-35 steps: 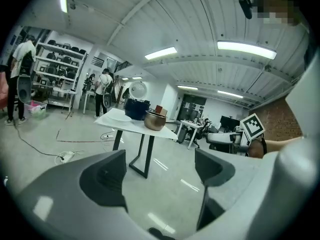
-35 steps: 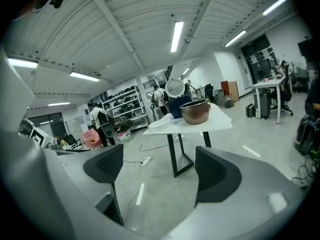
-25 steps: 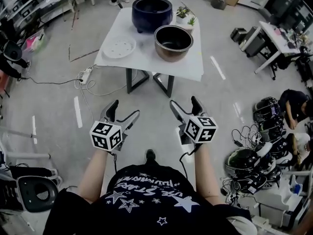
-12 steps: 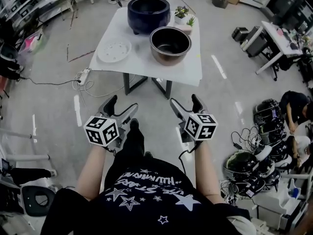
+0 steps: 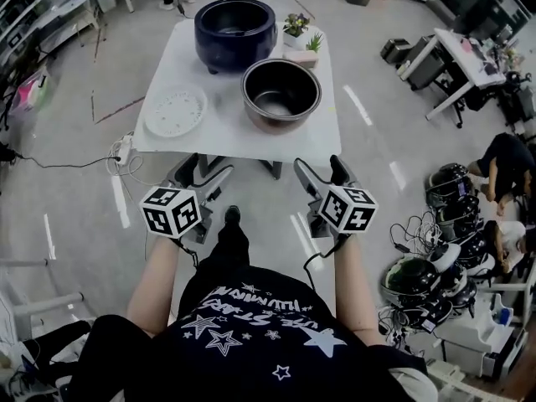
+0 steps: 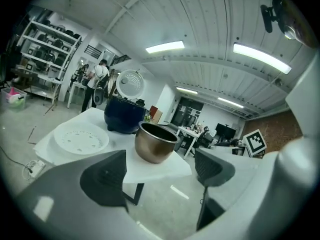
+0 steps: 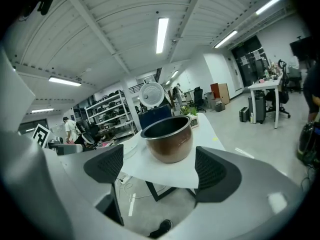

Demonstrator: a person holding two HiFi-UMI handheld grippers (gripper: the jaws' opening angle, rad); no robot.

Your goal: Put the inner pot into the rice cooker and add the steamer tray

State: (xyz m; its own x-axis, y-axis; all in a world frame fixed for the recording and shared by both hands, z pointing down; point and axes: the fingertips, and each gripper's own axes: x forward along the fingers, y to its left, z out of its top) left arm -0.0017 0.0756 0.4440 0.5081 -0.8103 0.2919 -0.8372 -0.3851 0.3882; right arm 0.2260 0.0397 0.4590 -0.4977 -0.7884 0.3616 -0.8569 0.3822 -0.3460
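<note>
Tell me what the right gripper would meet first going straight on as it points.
Most likely the round bronze-brown metal inner pot, which sits centred between the open, empty jaws of the right gripper. The near edge of the white table lies below that line and could come first.

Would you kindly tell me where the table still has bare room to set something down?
The widest bare patch is on the table, along its near edge between the steamer tray and the inner pot. A smaller one lies at the far left corner, beside the rice cooker. The far right is crowded: potted plants sit close to cooker and pot.
</note>
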